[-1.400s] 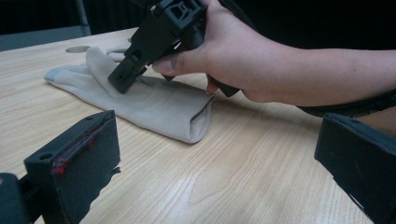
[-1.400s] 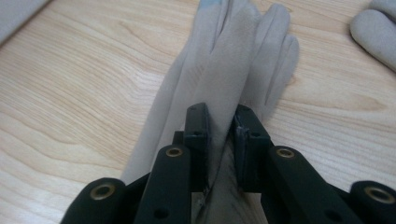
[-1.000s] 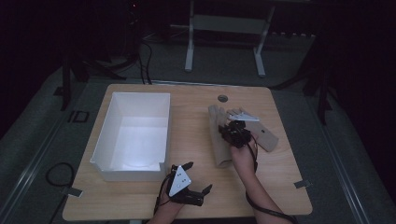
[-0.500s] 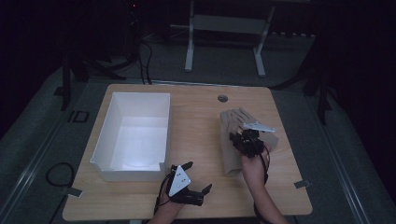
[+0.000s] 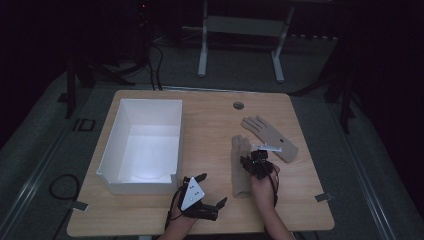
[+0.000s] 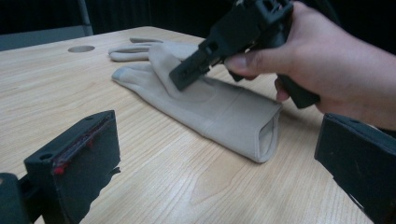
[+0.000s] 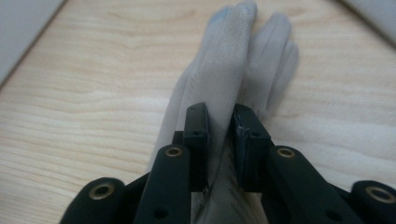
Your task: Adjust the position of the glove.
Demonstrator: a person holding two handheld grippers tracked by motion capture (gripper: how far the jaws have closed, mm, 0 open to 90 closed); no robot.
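Two beige gloves lie on the right half of the wooden table (image 5: pixel 210 130). The near glove (image 5: pixel 241 170) points its fingers away from the person. My right gripper (image 5: pixel 256 162) is shut on a raised fold of it. In the right gripper view the fabric (image 7: pixel 229 60) runs up between the gripper's (image 7: pixel 220 135) closed jaws. The second glove (image 5: pixel 270 136) lies flat, just behind and to the right. My left gripper (image 5: pixel 207 192) rests open near the front edge with nothing in it. The left gripper (image 6: pixel 219 158) faces the near glove's cuff (image 6: pixel 261 135) and the right gripper (image 6: pixel 187 77).
A white open box (image 5: pixel 142 186) stands on the left half of the table, close to the left gripper. A round cable hole (image 5: pixel 238 105) sits near the far edge. Bare wood lies between box and gloves. Dark floor and a metal stand (image 5: pixel 240 30) lie beyond.
My right gripper has drawn back toward the front edge with the near glove in its grip. The second glove now lies uncovered behind it. The left gripper has stayed put.
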